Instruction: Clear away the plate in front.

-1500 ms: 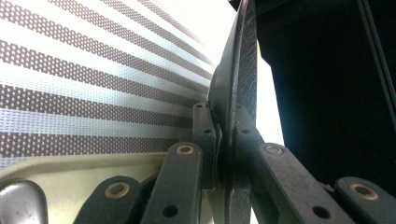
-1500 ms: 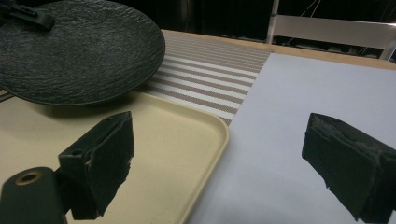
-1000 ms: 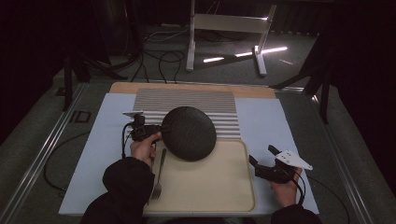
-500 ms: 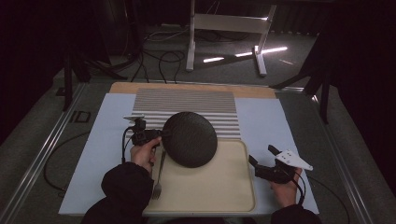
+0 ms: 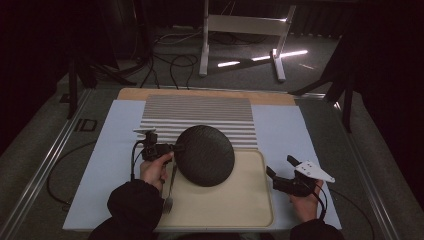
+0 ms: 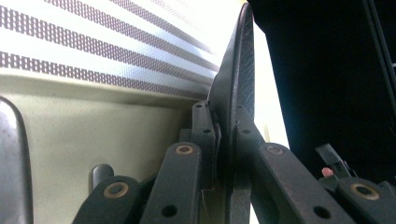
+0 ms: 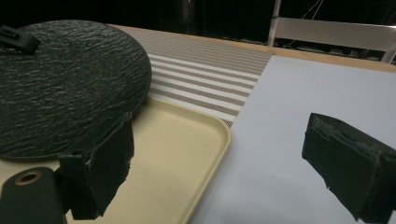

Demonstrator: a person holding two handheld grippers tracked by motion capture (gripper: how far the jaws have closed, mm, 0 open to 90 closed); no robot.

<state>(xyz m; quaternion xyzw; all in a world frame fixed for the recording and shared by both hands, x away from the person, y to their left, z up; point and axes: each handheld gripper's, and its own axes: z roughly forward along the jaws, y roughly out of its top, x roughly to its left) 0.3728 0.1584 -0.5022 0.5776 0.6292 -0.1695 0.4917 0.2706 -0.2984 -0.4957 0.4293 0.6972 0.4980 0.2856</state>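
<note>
A round black textured plate (image 5: 205, 154) hangs over the far part of the beige tray (image 5: 245, 205) and the near edge of the striped mat (image 5: 200, 114). My left gripper (image 5: 174, 148) is shut on the plate's left rim. The left gripper view shows the plate (image 6: 238, 88) edge-on with both pads pinching it. A fork (image 5: 170, 192) lies along the tray's left side, near my left hand. To the right of the tray my right gripper (image 5: 281, 171) stands open over the pale blue sheet, with nothing between its pads (image 7: 345, 168). The plate (image 7: 60, 84) lies to its left.
A pale blue sheet (image 5: 107, 160) covers the table, with a wooden board (image 5: 150, 93) at the far edge. A white stand (image 5: 240, 30) and cables lie on the dark floor beyond. A metal rail (image 5: 45, 170) runs along the table's left side.
The plate has shifted slightly toward the near side and right, over the tray, with my left gripper holding it. The right gripper has stayed in place.
</note>
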